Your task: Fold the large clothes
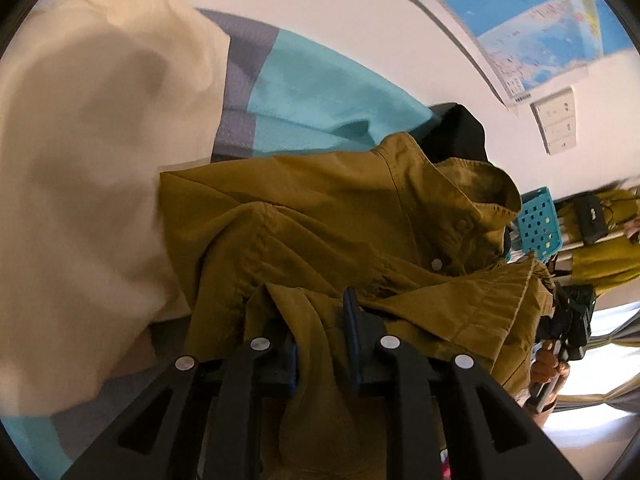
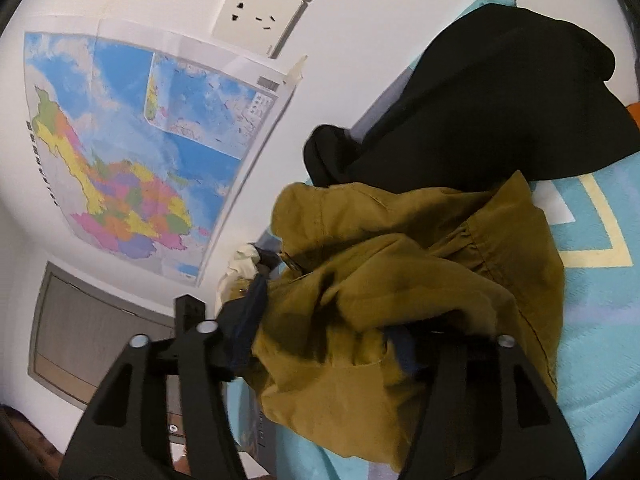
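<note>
My left gripper (image 1: pixel 320 316): its 2 fingers pinch a fold of the mustard jacket (image 1: pixel 360 220).
My right gripper (image 2: pixel 324 344): jacket cloth (image 2: pixel 400 280) is bunched between its fingers and hides the tips, so I cannot tell how tight the hold is.
Jacket: it lies crumpled on the teal blanket (image 1: pixel 312 92).
Black garment (image 2: pixel 492 92): it touches the jacket's far edge.
Cream cloth (image 1: pixel 92 160): it sits beside the jacket.
Wall: a map (image 2: pixel 132 152) and a socket (image 2: pixel 256 16).
</note>
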`<state>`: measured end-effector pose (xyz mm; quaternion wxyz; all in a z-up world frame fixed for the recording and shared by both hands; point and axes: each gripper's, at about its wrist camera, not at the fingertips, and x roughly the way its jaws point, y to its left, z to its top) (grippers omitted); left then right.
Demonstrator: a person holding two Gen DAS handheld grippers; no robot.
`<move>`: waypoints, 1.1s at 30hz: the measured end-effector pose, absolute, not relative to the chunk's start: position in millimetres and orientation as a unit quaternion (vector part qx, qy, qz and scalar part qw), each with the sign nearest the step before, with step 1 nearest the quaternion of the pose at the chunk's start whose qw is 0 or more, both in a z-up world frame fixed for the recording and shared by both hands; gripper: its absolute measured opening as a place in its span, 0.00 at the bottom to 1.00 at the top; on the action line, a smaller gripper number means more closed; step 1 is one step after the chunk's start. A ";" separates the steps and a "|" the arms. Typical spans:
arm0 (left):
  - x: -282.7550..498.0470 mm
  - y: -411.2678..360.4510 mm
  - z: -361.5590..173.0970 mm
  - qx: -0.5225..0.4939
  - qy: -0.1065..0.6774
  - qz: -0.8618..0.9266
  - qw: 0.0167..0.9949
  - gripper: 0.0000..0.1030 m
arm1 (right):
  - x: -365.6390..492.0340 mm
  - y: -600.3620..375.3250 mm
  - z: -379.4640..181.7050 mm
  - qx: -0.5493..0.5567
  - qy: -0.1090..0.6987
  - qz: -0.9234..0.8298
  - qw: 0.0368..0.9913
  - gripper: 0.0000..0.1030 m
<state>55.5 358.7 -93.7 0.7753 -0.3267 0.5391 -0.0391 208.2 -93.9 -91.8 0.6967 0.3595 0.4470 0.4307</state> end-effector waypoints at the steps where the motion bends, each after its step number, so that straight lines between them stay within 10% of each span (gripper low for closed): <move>1: 57.0 362.4 -96.8 -0.340 0.540 -0.043 0.769 0.19 | 207.4 -93.8 -89.6 0.362 0.441 0.433 0.698 0.67; 7: 54.6 373.4 -100.1 -0.397 0.522 -0.055 0.753 0.27 | 196.2 -108.5 -61.9 0.347 0.362 0.453 0.737 0.79; 15: 28.6 372.9 -75.4 -0.405 0.463 -0.068 0.786 0.56 | 163.0 -23.8 -55.7 -0.070 0.308 0.264 0.911 0.80; 21: -19.7 346.7 -32.2 -0.279 0.389 -0.096 0.873 0.66 | 188.6 -45.9 -63.1 0.002 0.349 0.307 0.885 0.08; 33: 2.3 320.5 -51.1 -0.172 0.400 -0.070 0.897 0.75 | 259.5 -109.2 -112.1 0.254 0.427 0.318 0.808 0.06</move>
